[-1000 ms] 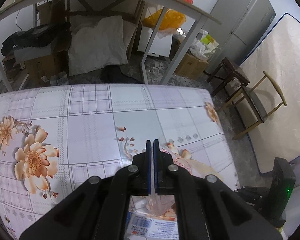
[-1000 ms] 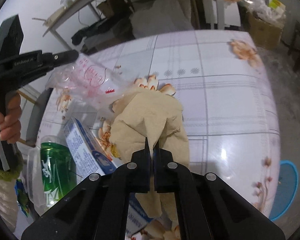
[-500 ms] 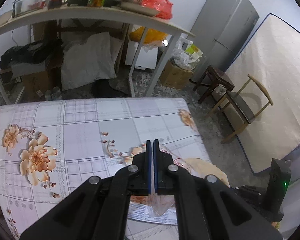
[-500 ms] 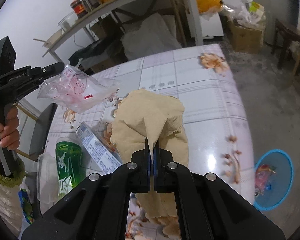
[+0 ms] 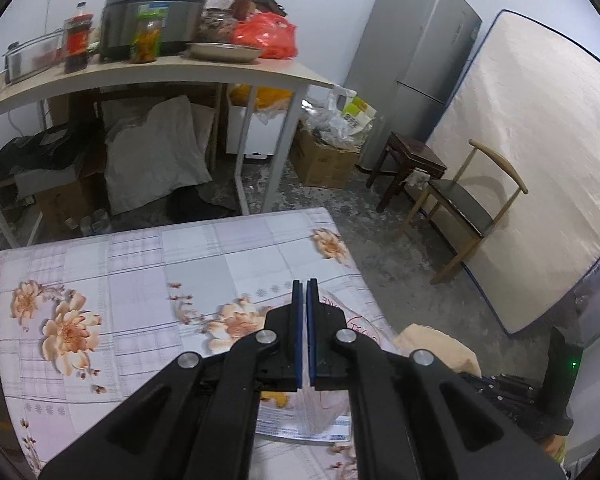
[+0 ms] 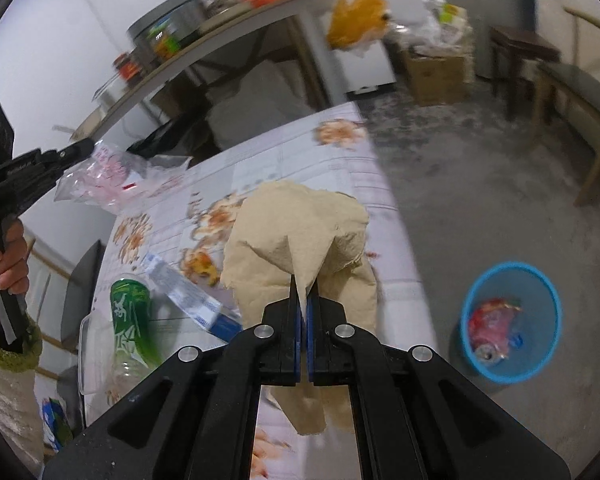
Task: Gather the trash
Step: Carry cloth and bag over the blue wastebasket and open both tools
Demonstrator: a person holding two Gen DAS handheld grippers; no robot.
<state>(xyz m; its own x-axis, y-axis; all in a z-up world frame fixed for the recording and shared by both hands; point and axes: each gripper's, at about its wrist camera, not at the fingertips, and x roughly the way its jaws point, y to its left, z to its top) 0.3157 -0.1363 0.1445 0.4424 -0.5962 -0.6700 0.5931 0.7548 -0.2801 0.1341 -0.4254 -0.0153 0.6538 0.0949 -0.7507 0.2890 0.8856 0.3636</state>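
Both claws are clamping trash: the right gripper [image 6: 303,292] is pinching a fold of the brown paper napkin [image 6: 300,236], lifting it above the table [image 6: 376,168], while the left gripper [image 5: 304,292] is pinching a clear plastic bag [image 6: 112,180]. Probably both are heading for the blue bin [image 6: 510,322] on the floor, well apart from the table.

On the counter [image 6: 384,240] a can [image 6: 130,312] lies left of a box [image 6: 188,300], with the paper [image 6: 296,236] to their right, and a bin [image 6: 512,320] stands on the floor [image 6: 480,200] right of the counter.
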